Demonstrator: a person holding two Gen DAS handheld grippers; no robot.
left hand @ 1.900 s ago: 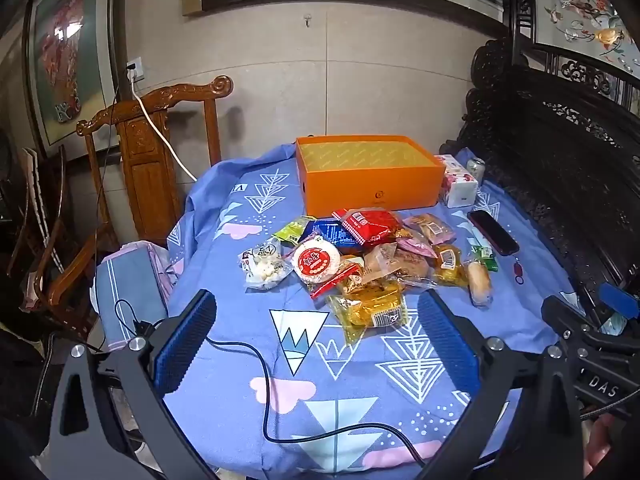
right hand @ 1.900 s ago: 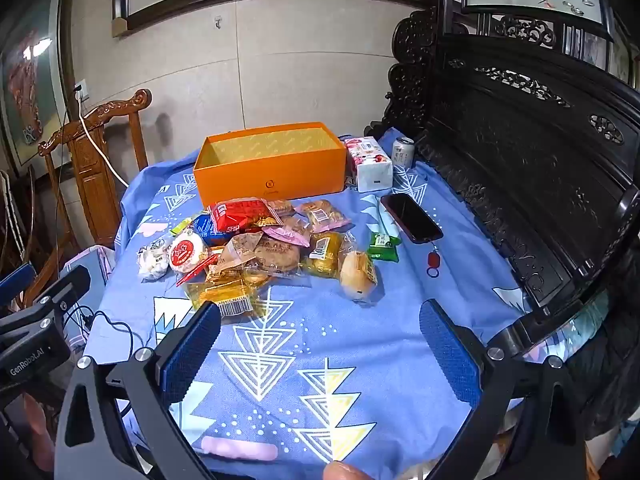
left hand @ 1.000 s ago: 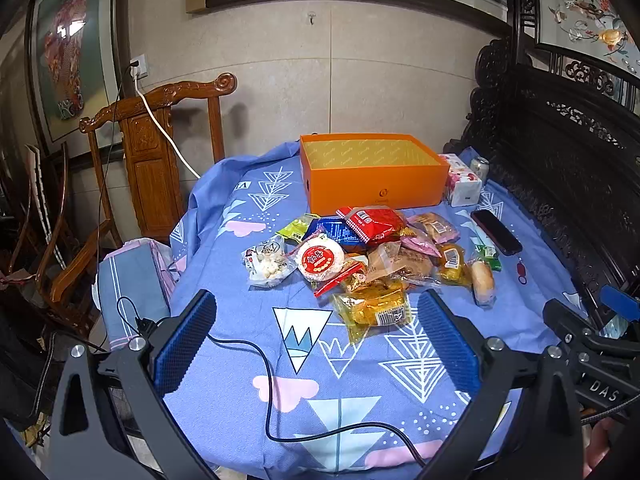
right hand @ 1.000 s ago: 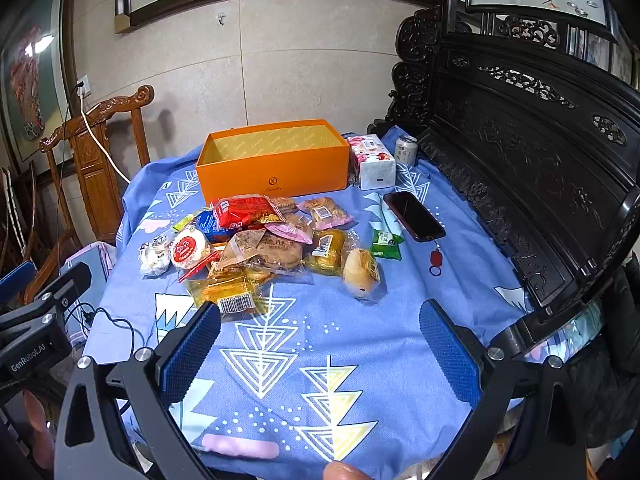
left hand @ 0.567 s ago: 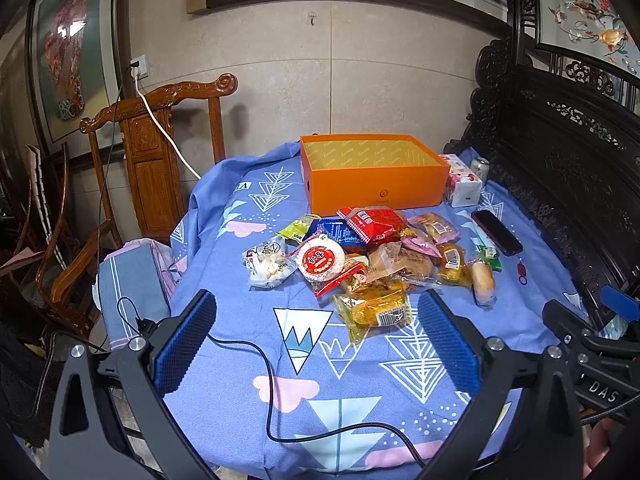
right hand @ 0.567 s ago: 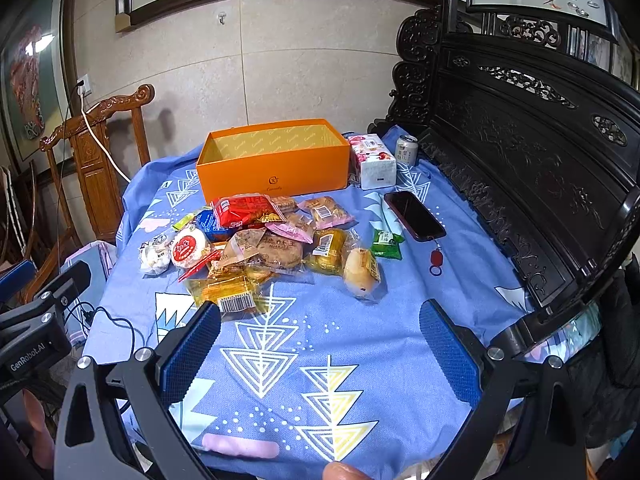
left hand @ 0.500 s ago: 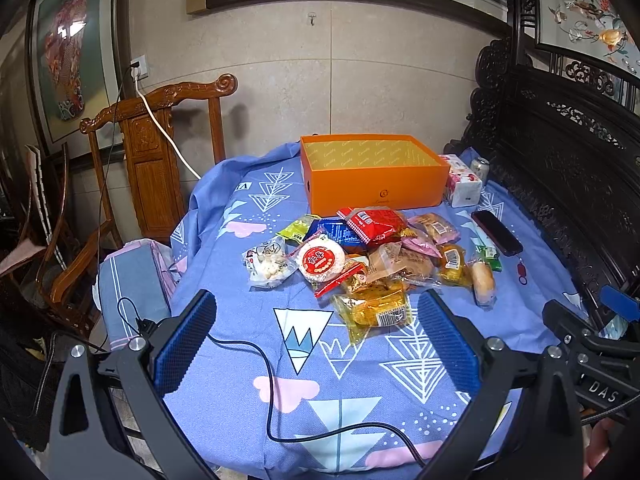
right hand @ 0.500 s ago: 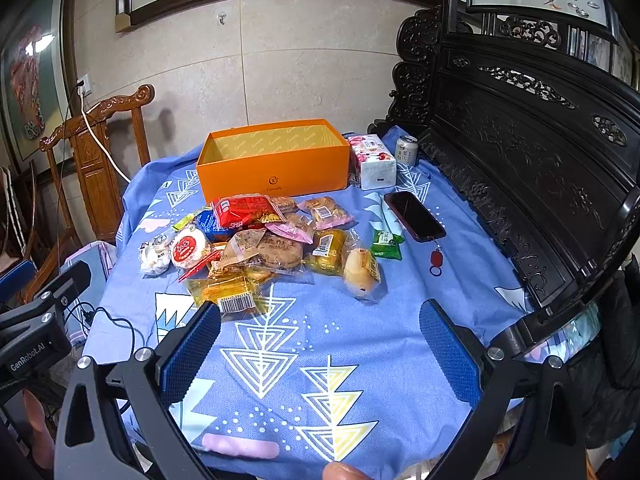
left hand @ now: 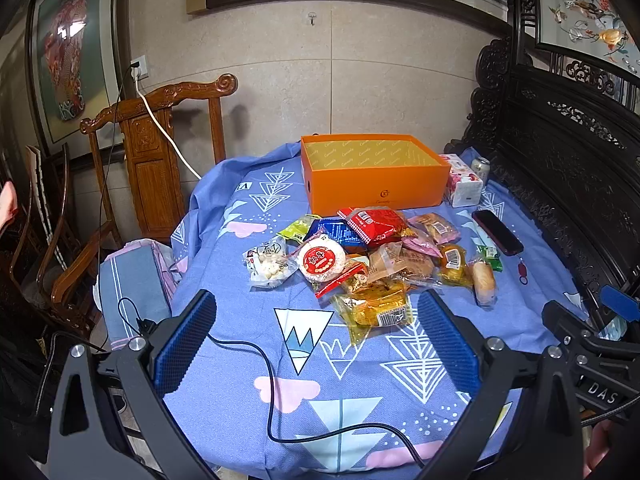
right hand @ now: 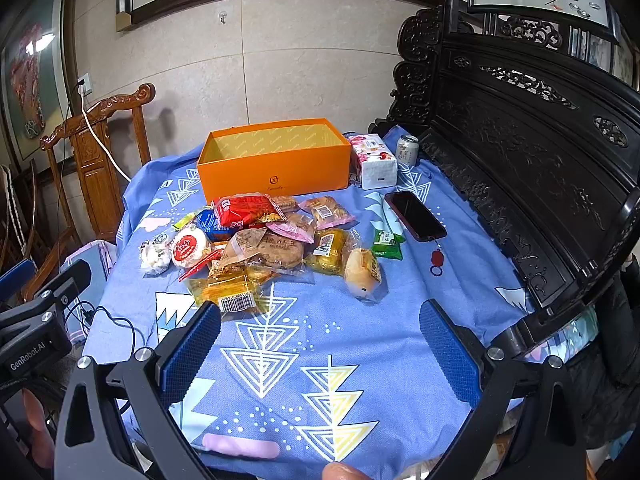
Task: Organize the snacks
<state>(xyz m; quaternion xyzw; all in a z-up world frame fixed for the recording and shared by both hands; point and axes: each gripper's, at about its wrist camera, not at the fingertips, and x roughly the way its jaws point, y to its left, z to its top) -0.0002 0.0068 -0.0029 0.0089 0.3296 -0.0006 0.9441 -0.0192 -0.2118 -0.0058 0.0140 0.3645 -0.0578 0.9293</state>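
A pile of wrapped snacks (left hand: 372, 256) lies mid-table on the blue cloth (left hand: 248, 360), in front of an empty open orange box (left hand: 376, 176). The pile (right hand: 264, 244) and the box (right hand: 276, 164) also show in the right wrist view. Nearest me are a yellow cake pack (left hand: 376, 312) and a bread roll (right hand: 362, 270). My left gripper (left hand: 316, 344) is open and empty, held above the table's near edge. My right gripper (right hand: 320, 352) is open and empty too, short of the pile.
A tissue pack (right hand: 374, 162), a can (right hand: 407, 151) and a black phone (right hand: 414, 216) lie right of the box. A black cable (left hand: 272, 392) crosses the near cloth. A wooden chair (left hand: 152, 160) stands left, a dark carved bench (right hand: 520, 168) right.
Both views have shifted only slightly since the earliest frames. Both grippers stay open and nothing on the table has moved.
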